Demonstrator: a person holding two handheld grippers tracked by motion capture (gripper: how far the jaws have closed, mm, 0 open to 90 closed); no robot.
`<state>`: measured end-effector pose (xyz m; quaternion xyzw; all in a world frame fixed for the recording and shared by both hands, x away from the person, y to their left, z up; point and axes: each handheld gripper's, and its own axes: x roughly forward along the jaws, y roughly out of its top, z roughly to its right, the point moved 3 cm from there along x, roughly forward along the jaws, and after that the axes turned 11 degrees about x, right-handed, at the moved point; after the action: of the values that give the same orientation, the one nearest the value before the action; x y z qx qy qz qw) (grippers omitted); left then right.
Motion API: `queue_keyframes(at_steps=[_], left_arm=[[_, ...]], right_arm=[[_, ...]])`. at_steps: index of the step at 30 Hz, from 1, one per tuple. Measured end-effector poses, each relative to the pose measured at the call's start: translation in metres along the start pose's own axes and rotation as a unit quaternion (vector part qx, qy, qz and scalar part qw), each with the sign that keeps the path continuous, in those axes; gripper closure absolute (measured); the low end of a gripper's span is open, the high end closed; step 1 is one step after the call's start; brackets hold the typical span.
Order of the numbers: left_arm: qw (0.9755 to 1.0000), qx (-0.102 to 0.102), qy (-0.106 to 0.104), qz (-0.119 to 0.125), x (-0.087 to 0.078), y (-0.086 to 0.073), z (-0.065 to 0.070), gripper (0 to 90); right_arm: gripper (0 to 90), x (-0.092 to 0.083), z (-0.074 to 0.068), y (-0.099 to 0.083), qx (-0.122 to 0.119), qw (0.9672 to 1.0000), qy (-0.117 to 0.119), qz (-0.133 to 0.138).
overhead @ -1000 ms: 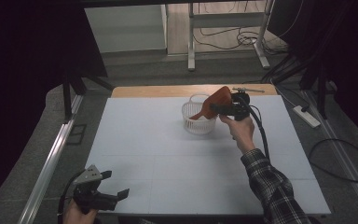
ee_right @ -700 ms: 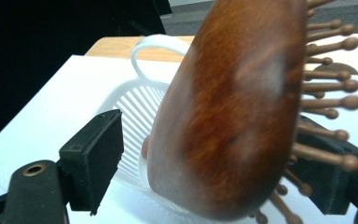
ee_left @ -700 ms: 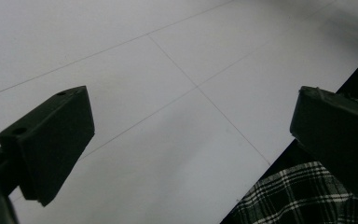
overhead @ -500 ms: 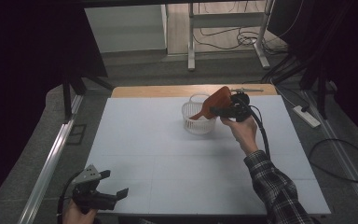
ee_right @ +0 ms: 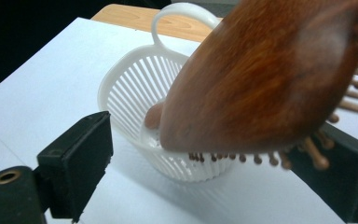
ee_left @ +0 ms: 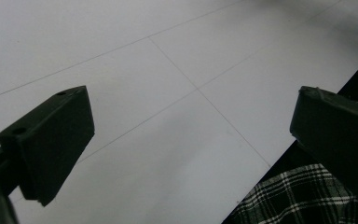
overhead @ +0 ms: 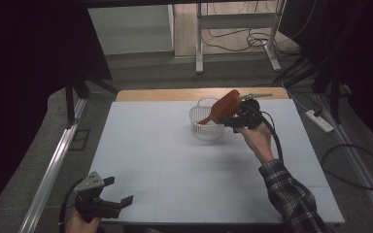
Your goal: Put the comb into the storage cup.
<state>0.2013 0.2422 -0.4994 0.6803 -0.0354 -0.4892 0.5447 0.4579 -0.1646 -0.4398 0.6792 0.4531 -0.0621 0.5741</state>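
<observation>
A brown wooden hairbrush (overhead: 222,107) leans handle-down into a white slotted basket (overhead: 205,127) at the far middle of the table. My right gripper (overhead: 229,120) is level with the brush head, just right of the basket. In the right gripper view the brush (ee_right: 261,79) looks blurred, its handle end resting inside the basket (ee_right: 135,88). The right gripper (ee_right: 209,163) has just been opening its jaws. The brush head lies between them, clear of the left pad, its bristles near the right one. My left gripper (overhead: 119,190) rests open at the table's near left corner, and in its own view the left gripper (ee_left: 191,140) holds nothing.
The white board (overhead: 150,145) covers the table, with a bare wooden strip (overhead: 165,94) along the far edge. A plaid sleeve (overhead: 291,194) reaches in from the near right. A power strip (overhead: 320,121) and cables lie on the floor to the right.
</observation>
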Motion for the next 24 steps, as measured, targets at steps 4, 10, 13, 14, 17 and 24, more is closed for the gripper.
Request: queue_keyframes(at_steps=[4,10,13,14,17,24], left_arm=[[1.0000,-0.001,0.000,0.001,0.000,0.000,0.000,0.5],[1.0000,0.000,-0.001,0.000,0.000,0.000,0.000,0.6],[1.0000,0.000,-0.001,0.000,0.000,0.000,0.000,0.6],[1.0000,-0.001,-0.001,0.000,0.000,0.000,0.000,0.6],[1.0000,-0.002,-0.002,0.001,0.000,0.000,0.000,0.6],[1.0000,0.000,-0.002,0.001,0.000,0.000,0.000,0.9]], right_arm=[[3.9,-0.002,-0.001,-0.003,-0.003,0.9999,0.006,-0.009],[0.3,-0.003,-0.001,-0.011,-0.029,0.9992,-0.006,-0.027],[0.3,-0.003,0.000,-0.012,-0.028,0.9992,-0.005,-0.027],[0.3,-0.004,0.001,-0.014,-0.028,0.9992,-0.004,-0.028],[0.2,-0.006,0.002,-0.017,-0.028,0.9991,-0.004,-0.031],[0.3,-0.011,0.003,-0.024,-0.029,0.9989,0.004,-0.037]])
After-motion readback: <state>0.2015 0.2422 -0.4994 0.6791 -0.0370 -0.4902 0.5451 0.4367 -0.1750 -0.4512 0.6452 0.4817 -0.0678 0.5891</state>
